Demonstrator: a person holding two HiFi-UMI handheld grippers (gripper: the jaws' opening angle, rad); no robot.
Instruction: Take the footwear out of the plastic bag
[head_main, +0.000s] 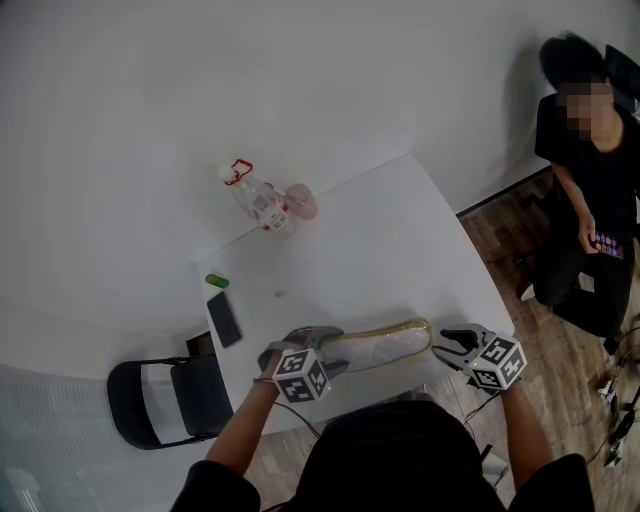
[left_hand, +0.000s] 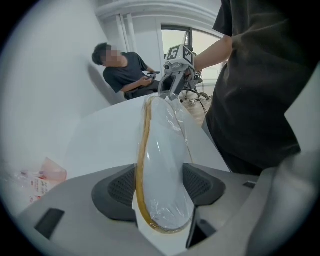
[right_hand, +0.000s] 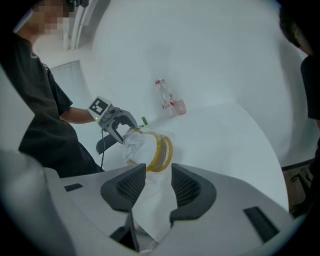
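A white slipper with a yellow-edged sole, wrapped in a clear plastic bag, lies along the front edge of the white table. My left gripper holds its left end. In the left gripper view both pads press on the bagged slipper, and the right gripper shows at its far end. My right gripper stands at the slipper's right end with its jaws apart. In the right gripper view the loose white end of the bag runs between the jaws, ungripped, and the slipper lies beyond them.
At the table's back left stand a clear bottle with a red cap ring and a pink bag. A black phone and a small green thing lie by the left edge. A black chair stands at the left. A person sits at the right.
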